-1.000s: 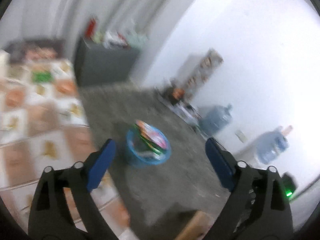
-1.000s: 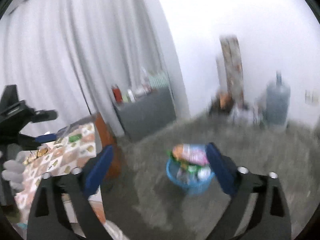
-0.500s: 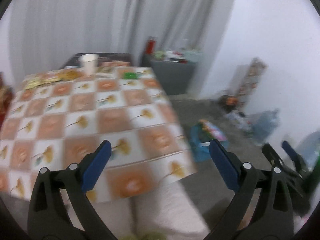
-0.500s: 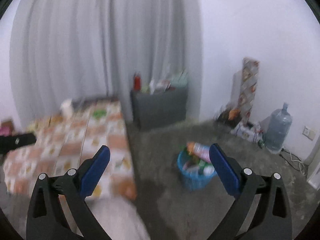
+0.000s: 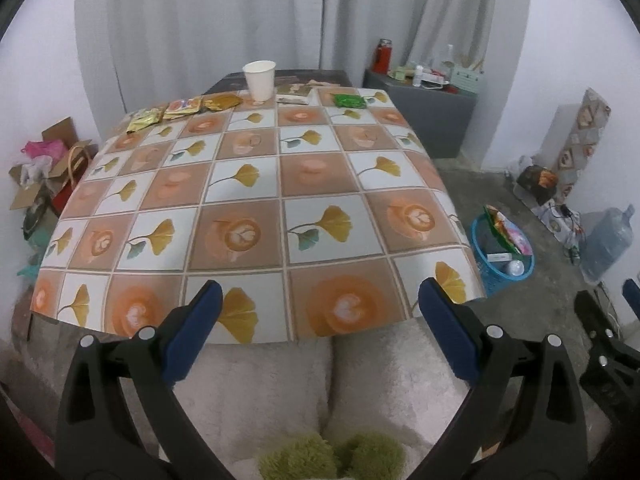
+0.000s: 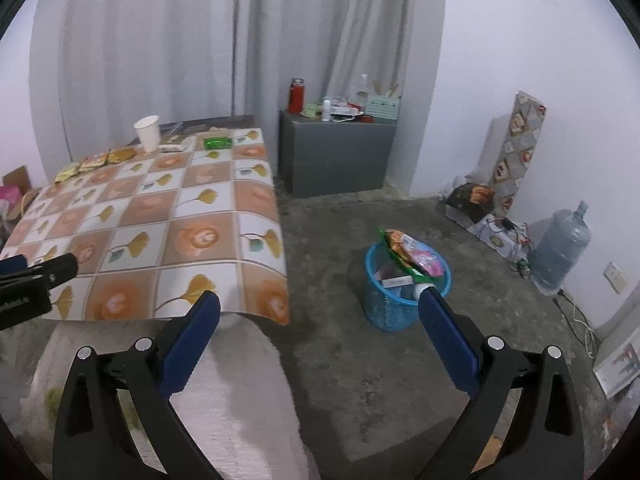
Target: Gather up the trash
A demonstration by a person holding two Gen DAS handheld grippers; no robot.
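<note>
From the left wrist camera, the left gripper (image 5: 316, 312) is held with its blue fingers wide apart and nothing is between them. It hangs over the near edge of the table (image 5: 256, 184), which has a cloth with ginkgo leaves. At the far edge of the table stand a white paper cup (image 5: 259, 79), some yellow wrappers (image 5: 168, 114) to its left and a green wrapper (image 5: 349, 100) to its right. The blue basket (image 5: 502, 256) sits on the floor at the right of the table, with colourful packets inside.

From the right wrist camera, the right gripper (image 6: 318, 312) is also spread apart and holds nothing. The blue basket (image 6: 404, 284) is on the concrete floor just above its right finger. The table (image 6: 160, 220) is on the left, with the cup (image 6: 147, 133) and the green wrapper (image 6: 218, 143) at the far end.
</note>
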